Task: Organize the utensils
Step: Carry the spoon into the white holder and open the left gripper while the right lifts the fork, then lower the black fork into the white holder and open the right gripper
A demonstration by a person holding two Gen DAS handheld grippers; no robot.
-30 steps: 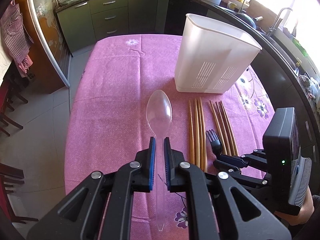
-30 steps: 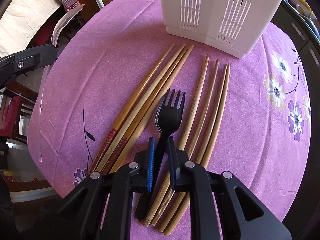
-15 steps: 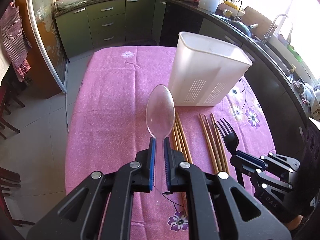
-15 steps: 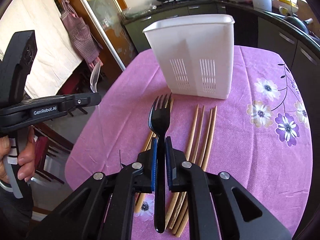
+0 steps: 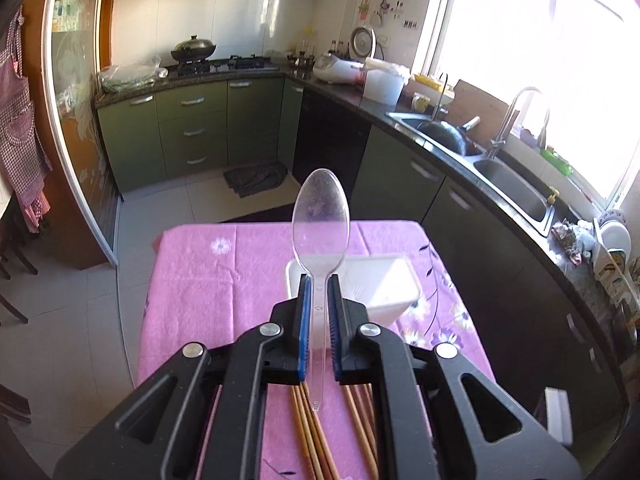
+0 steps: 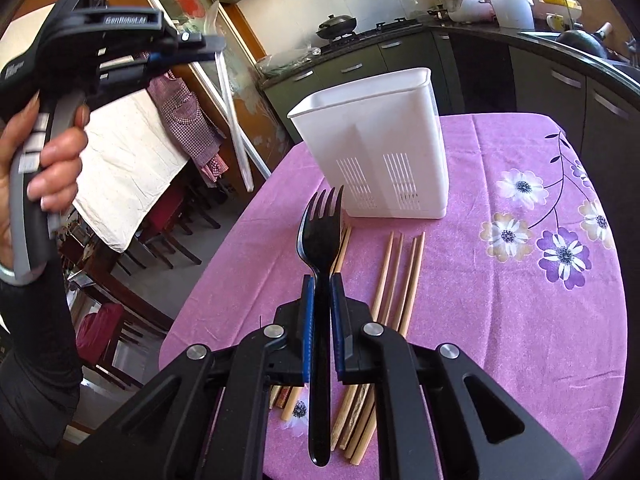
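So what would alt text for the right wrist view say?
The right gripper clamps a black plastic fork above a purple floral tablecloth, with wooden chopsticks and a white utensil holder beyond.

place: home kitchen | evidence: green cabinets [image 5: 192,132] under dark countertop; wok [image 5: 193,48] on gas hob; steel sink [image 5: 508,184] with faucet [image 5: 516,116] below window; rice cooker [image 5: 340,68]; checked apron [image 5: 18,120]; pink floral tablecloth [image 6: 520,280]
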